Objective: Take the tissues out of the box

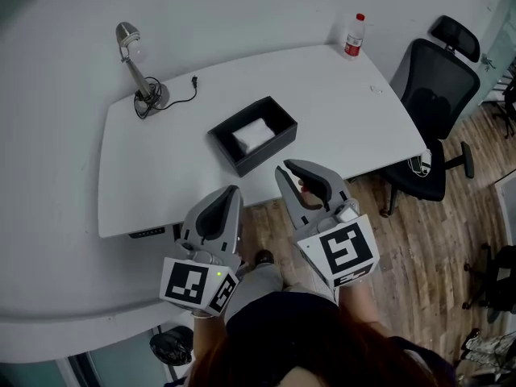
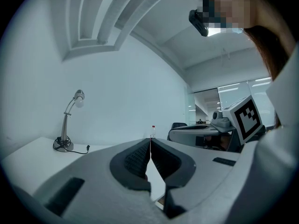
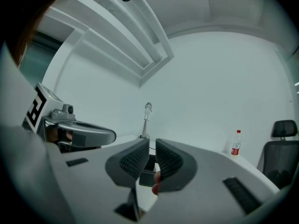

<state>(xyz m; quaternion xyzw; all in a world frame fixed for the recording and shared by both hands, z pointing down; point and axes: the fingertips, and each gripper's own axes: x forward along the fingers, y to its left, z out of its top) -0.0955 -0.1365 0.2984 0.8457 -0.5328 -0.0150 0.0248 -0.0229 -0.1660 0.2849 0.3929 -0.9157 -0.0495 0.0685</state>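
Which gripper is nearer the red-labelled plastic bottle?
Right. The right gripper is across the white table from the clear plastic bottle; the left gripper sits farther left.

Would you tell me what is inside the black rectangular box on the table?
White tissues lie inside the black rectangular box; dark floor shows beside them, and whatever is under them is covered.

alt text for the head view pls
A black box holding white tissues sits in the middle of a white table; the left hand-held gripper and right hand-held gripper are held at the table's near edge, short of the box. A desk lamp and a bottle stand at the far side.
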